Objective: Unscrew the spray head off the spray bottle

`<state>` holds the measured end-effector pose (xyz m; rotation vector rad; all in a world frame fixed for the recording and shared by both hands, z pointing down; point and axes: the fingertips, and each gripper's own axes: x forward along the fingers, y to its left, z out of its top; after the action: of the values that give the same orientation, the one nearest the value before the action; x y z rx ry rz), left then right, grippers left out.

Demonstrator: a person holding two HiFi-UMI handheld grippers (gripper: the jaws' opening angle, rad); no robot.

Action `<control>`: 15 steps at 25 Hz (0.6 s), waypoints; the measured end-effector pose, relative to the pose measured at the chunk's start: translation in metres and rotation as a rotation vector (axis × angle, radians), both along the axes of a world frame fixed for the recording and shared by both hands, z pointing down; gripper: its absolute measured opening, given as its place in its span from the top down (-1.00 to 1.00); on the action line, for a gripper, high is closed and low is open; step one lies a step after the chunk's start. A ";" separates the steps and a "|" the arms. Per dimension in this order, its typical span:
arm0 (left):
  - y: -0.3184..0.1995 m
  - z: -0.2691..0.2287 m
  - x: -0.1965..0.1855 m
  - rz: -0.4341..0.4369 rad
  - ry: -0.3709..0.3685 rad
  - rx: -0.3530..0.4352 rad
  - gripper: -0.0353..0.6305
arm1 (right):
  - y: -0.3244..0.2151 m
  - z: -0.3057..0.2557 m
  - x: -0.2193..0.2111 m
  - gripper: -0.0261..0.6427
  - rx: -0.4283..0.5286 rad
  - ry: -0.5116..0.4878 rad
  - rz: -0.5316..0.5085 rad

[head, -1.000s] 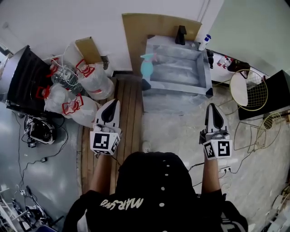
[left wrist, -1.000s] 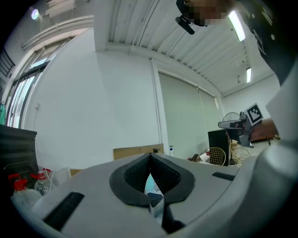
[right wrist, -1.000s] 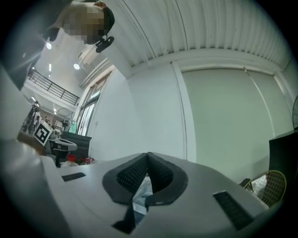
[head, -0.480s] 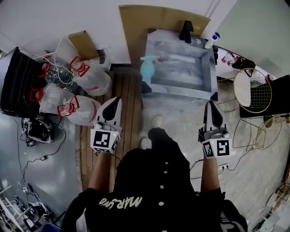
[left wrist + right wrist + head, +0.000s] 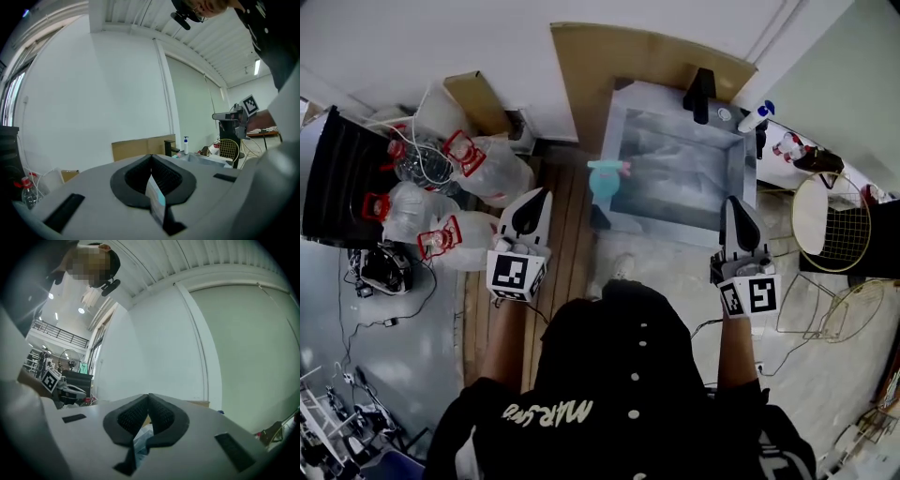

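Where the white wall [image 5: 412, 37] meets the ground, a strip of wooden slats [image 5: 565, 234] is laid beside a pale stone-patterned floor [image 5: 675, 272]. A person in a black top [image 5: 609, 394] is seen from above, with both forearms held out ahead. A metal sink [image 5: 623, 131] is set against the wall in front of the person, and a sheet of brown cardboard [image 5: 619, 52] is propped behind it. A black case [image 5: 333, 178] is placed far to the left, and clear water jugs [image 5: 492, 169] with red handles are piled beside it. A gold wire chair [image 5: 830, 220] is found to the right of the sink.

The left gripper [image 5: 542, 197] is held over the wooden slats, short of the sink's near left corner. Its jaws are clenched together, and nothing is grasped between them. The right gripper [image 5: 733, 202] is held near the sink's near right corner. Its jaws are likewise pressed shut on nothing.

The teal spray bottle [image 5: 603, 180] is stood at the sink's left edge, nearer the left gripper and touched by neither. Its spray head [image 5: 609, 167], with a pink part, is seen in place on top. A black faucet [image 5: 701, 94] is mounted at the sink's far side, and a white pump bottle [image 5: 755, 117] with a blue top is set just right of it.
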<state>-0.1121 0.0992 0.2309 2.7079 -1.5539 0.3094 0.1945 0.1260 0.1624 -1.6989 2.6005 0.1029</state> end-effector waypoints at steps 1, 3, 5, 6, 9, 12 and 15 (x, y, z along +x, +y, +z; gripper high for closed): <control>-0.008 0.001 0.003 -0.002 0.000 -0.003 0.82 | -0.011 0.000 0.001 0.89 -0.002 0.001 -0.014; -0.022 0.003 0.009 -0.007 -0.006 -0.008 0.82 | -0.030 0.003 0.002 0.89 -0.008 0.004 -0.042; -0.033 0.008 0.016 -0.010 -0.009 -0.015 0.82 | -0.047 0.007 0.004 0.89 -0.016 0.005 -0.068; -0.038 0.011 0.020 -0.008 -0.009 -0.018 0.82 | -0.054 0.009 0.004 0.89 -0.019 0.004 -0.082; -0.040 0.028 0.029 0.014 -0.013 -0.031 0.82 | -0.067 0.015 0.001 0.89 -0.028 0.004 -0.130; -0.039 0.044 0.037 0.057 -0.039 -0.037 0.82 | -0.074 0.020 -0.007 0.89 -0.036 0.021 -0.180; -0.041 0.056 0.038 0.069 -0.044 -0.055 0.81 | -0.082 0.024 -0.016 0.89 -0.044 0.036 -0.224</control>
<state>-0.0745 0.0577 0.2869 2.7352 -1.4423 0.4094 0.1783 0.0435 0.1859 -1.4163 2.8177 0.0711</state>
